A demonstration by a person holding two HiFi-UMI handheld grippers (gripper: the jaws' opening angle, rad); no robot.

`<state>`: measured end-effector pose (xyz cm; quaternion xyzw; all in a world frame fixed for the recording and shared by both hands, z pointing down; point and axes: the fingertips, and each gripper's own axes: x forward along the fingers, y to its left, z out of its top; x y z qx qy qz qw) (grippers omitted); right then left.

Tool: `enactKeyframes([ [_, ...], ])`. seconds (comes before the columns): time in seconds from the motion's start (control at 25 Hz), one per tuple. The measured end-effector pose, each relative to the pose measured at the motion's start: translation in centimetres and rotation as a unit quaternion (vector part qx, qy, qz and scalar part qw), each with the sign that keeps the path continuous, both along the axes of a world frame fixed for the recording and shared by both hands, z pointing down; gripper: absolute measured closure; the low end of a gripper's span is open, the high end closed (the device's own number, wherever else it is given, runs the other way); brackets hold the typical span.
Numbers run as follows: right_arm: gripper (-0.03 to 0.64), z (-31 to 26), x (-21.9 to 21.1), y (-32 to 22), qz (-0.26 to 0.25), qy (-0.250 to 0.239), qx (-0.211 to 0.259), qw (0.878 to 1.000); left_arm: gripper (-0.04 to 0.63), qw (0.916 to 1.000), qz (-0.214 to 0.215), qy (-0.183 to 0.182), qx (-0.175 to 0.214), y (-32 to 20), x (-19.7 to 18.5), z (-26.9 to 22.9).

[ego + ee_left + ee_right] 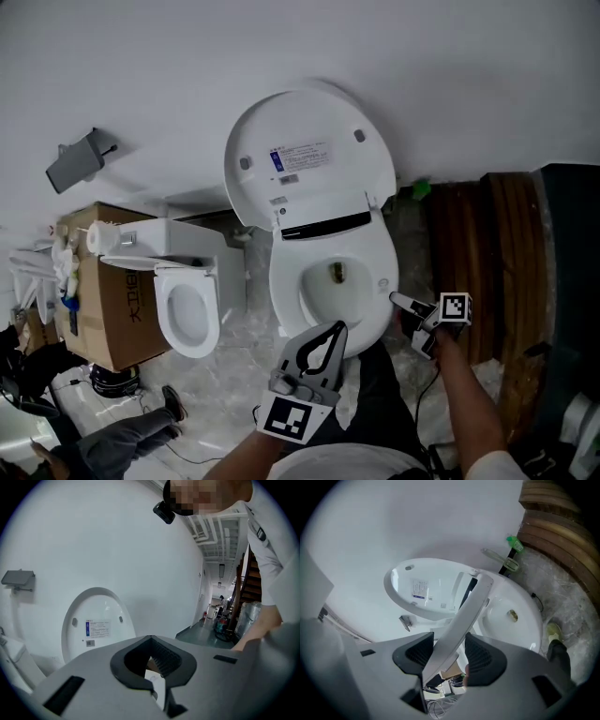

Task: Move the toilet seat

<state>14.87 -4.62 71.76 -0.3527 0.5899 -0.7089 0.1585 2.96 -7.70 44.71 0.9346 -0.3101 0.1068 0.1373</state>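
Observation:
A white toilet stands against the wall with its lid point(300, 155) raised upright. The toilet seat point(377, 272) shows as a white ring over the bowl. My right gripper point(410, 319) is at the seat's right front edge. In the right gripper view the seat point(466, 611) runs edge-on between the two dark pads, touching both, with the lid point(422, 588) on its left and the bowl point(513, 620) on its right. My left gripper point(336, 330) hovers before the bowl's front, shut and holding nothing. In the left gripper view the left gripper point(150, 641) points at the lid point(93, 620).
A smaller white toilet point(187, 314) and a cardboard box point(103, 291) stand on the left. Wooden steps point(478, 262) rise on the right, with a green brush point(422, 187) by the wall. A grey box point(80, 161) hangs on the wall. Someone's legs point(131, 436) lie at lower left.

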Motion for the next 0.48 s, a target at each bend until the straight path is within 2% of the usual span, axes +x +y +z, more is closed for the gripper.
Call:
enactKeyframes([
  [0.16,0.406,-2.8,0.0,-1.9,-0.002,-0.037,0.005,0.999,0.592,0.9998,-0.020,-0.002,0.008,-1.4,0.0,-1.5],
  [0.28,0.399,-3.7,0.5,-3.3,-0.008,-0.035,0.009,0.999,0.592,0.9992,-0.037,0.000,0.012,-2.6,-0.1,-2.5],
  [0.48,0.390,-6.8,0.9,-6.4,-0.002,-0.072,0.028,0.997,0.592,0.9979,-0.057,0.006,0.028,-4.1,0.2,-4.3],
])
